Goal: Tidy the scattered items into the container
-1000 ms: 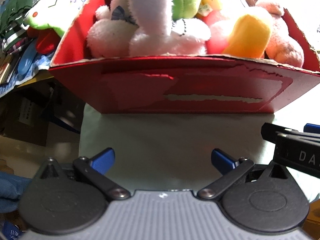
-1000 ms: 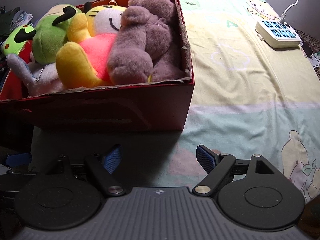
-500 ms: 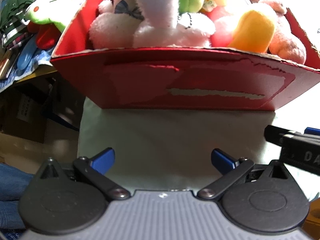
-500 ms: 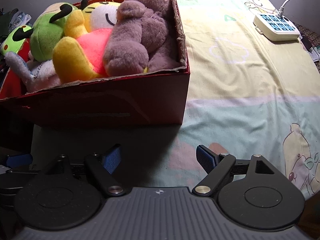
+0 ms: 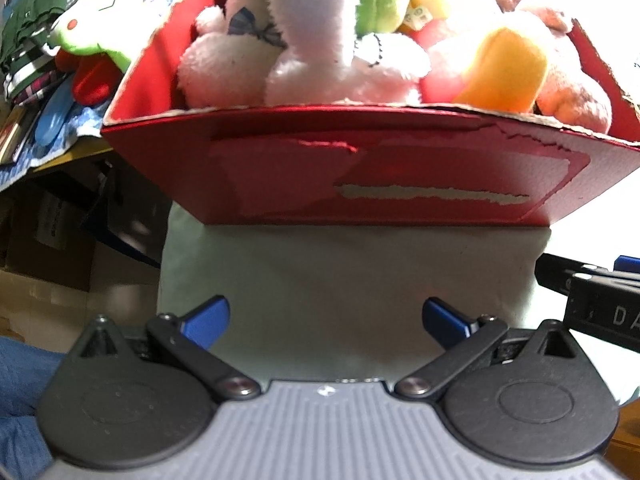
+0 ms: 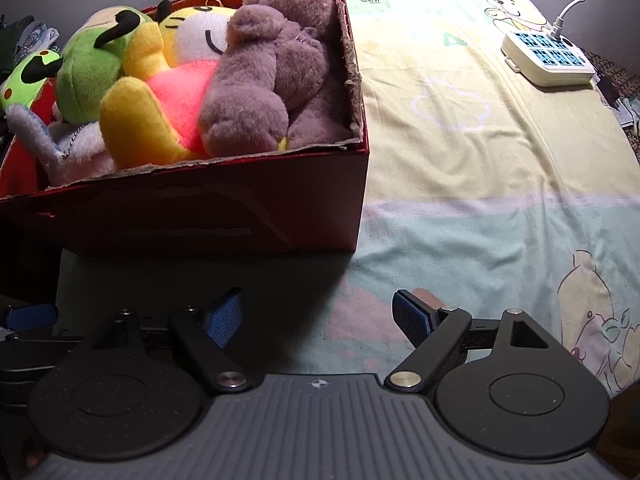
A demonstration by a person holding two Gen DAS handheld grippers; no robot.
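Observation:
A red cardboard box (image 5: 360, 168) (image 6: 200, 216) stands on the bed, full of plush toys: a white bunny (image 5: 304, 52), a green frog (image 6: 88, 76), a yellow and pink toy (image 6: 160, 96) and a brown-purple bear (image 6: 272, 80). My left gripper (image 5: 326, 320) is open and empty, low in front of the box's near wall. My right gripper (image 6: 318, 316) is open and empty, in front of the box's right corner. The right gripper's body shows at the right edge of the left wrist view (image 5: 600, 300).
A cartoon-print bedsheet (image 6: 480, 184) spreads to the right of the box. A white power strip (image 6: 548, 58) with its cable lies at the far right. A green plush (image 5: 92, 32) and piled clothes (image 5: 28, 52) lie left of the box, off the bed edge.
Both grippers have drawn slightly back and up from the box. The box sits a little lower and smaller in both views. Both stay open.

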